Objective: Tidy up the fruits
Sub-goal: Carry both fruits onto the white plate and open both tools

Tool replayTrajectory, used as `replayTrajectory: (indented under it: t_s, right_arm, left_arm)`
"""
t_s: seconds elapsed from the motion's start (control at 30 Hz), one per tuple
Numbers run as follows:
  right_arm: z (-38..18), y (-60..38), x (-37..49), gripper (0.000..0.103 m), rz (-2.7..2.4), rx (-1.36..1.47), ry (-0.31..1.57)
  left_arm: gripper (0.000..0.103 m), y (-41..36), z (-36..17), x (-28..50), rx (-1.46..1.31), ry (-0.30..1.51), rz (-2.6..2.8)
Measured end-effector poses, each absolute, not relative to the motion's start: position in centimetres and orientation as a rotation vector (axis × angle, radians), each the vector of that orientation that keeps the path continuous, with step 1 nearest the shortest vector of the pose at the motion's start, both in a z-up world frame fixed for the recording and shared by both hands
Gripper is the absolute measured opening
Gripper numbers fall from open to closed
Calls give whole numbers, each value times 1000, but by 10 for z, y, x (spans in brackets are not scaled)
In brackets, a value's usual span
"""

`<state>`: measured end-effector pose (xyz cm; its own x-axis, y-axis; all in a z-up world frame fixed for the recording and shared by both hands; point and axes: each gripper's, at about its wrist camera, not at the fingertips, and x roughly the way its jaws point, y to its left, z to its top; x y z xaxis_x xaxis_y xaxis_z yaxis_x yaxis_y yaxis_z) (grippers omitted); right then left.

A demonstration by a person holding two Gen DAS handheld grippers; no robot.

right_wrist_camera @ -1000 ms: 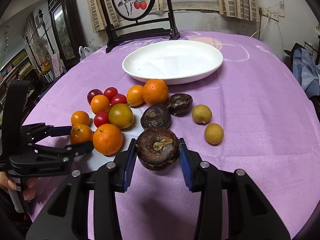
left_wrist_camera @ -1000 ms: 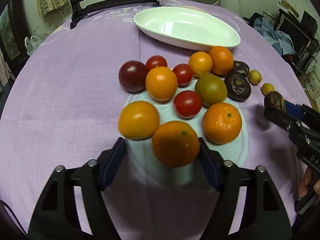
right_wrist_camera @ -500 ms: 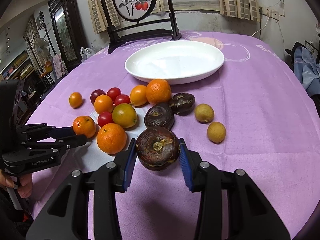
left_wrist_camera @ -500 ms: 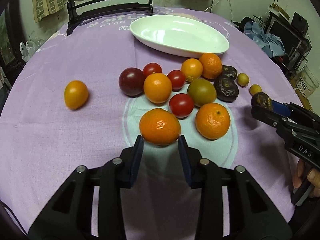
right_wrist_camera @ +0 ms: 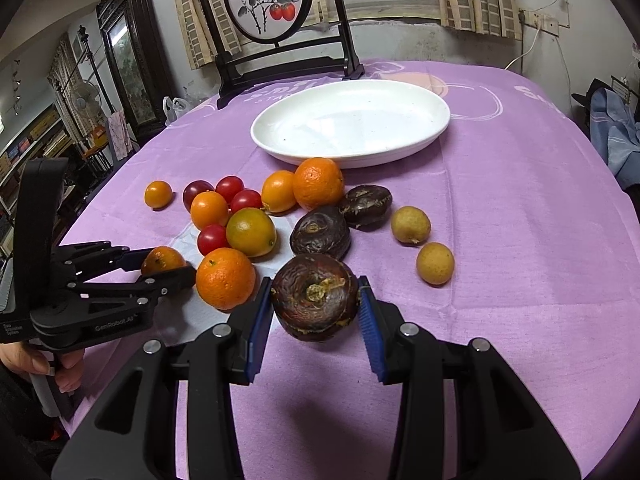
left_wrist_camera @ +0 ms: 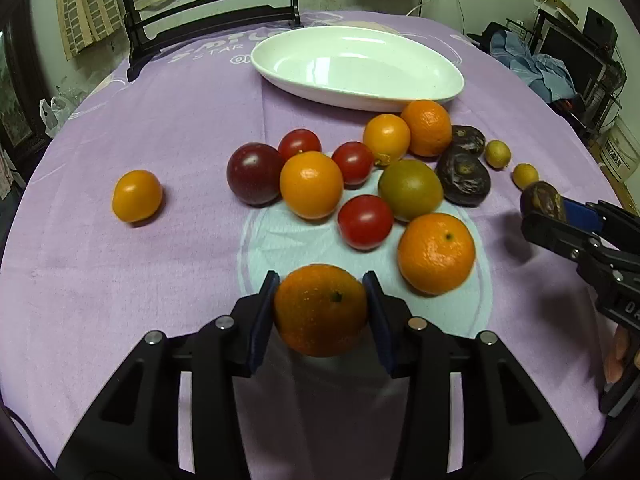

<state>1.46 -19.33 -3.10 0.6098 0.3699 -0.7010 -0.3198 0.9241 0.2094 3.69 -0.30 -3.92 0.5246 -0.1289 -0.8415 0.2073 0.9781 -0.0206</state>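
Observation:
My left gripper [left_wrist_camera: 320, 308] is shut on an orange mandarin [left_wrist_camera: 320, 310], held near the front of the fruit cluster; it also shows in the right wrist view [right_wrist_camera: 162, 260]. My right gripper [right_wrist_camera: 316, 300] is shut on a dark wrinkled passion fruit [right_wrist_camera: 314, 298], seen at the right edge of the left wrist view [left_wrist_camera: 542, 200]. An empty white oval dish [left_wrist_camera: 440, 92] [right_wrist_camera: 420, 144] stands at the back. Mandarins, red tomatoes, a green-orange fruit [left_wrist_camera: 410, 190] and two more passion fruits lie between dish and grippers.
One small orange fruit [left_wrist_camera: 137, 196] lies apart at the left. Two small yellow-green fruits [right_wrist_camera: 435, 263] lie at the right. A dark wooden chair back [right_wrist_camera: 280, 56] stands behind the purple-clothed table [right_wrist_camera: 520, 200].
My left gripper has closed on the mandarin and drawn back with it. A small orange fruit has rolled out to the left. The right gripper still holds the passion fruit.

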Motion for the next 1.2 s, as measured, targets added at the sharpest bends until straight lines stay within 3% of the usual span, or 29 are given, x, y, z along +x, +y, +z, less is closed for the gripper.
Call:
replayTrajectory:
  t_s: [0.17, 0.33, 0.53, 0.73, 0.8, 0.83, 1.2]
  right_arm:
    - [12, -186, 19, 42, 407, -6, 738]
    - [32, -173, 74, 42, 338, -96, 668]
    - [-1, -172, 155, 41, 300, -64, 782]
    - [-27, -162, 193, 43, 268, -120, 872]
    - [-26, -162, 196, 59, 263, -113, 865]
    - [-23, -163, 193, 65, 250, -112, 836]
    - [-4, -186, 105, 65, 281, -77, 794]
  left_arm:
    - [44, -15, 9, 45, 128, 904, -256]
    - [44, -26, 39, 114, 42, 864, -240]
    - [44, -33, 12, 202, -13, 927, -146]
    - [45, -34, -13, 237, -36, 989, -127]
    - [68, -32, -13, 239, -64, 984, -143]
    - [85, -30, -9, 238, -71, 967, -129]
    - [98, 0, 32, 150, 7, 812, -164]
